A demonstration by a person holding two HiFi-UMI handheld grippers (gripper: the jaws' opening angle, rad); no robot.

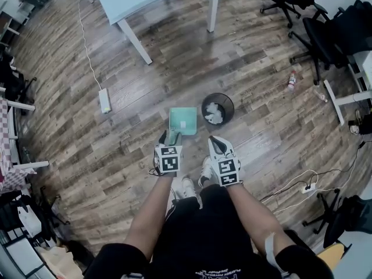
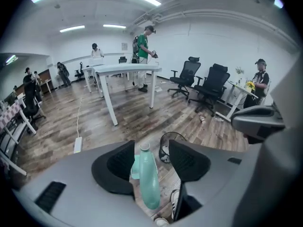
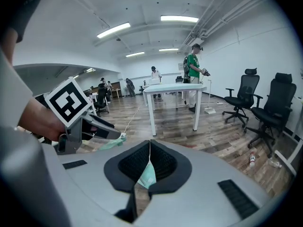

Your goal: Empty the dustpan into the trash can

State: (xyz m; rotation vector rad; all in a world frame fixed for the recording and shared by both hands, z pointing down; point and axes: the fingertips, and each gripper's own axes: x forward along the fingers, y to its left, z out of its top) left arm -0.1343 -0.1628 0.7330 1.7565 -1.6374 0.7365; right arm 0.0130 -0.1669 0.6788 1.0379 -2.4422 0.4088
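Note:
The teal dustpan [image 1: 183,121] lies on the wood floor just left of the black mesh trash can [image 1: 217,108], which has white crumpled paper in it. My left gripper [image 1: 171,137] hangs over the near end of the dustpan. In the left gripper view its jaws stand open around the dustpan's teal handle [image 2: 146,178], and the pads do not press on it; the trash can [image 2: 169,143] shows beyond. My right gripper [image 1: 216,141] is shut, near the can's front side. In the right gripper view the closed pads [image 3: 142,157] meet, and a scrap of teal shows below them.
A white table's legs [image 1: 135,39] stand beyond the dustpan. A power strip [image 1: 104,100] with its cord lies to the left. Black office chairs [image 1: 302,10], a bottle [image 1: 292,80] and floor cables [image 1: 302,185] are on the right. My shoes [image 1: 187,186] are just behind the grippers.

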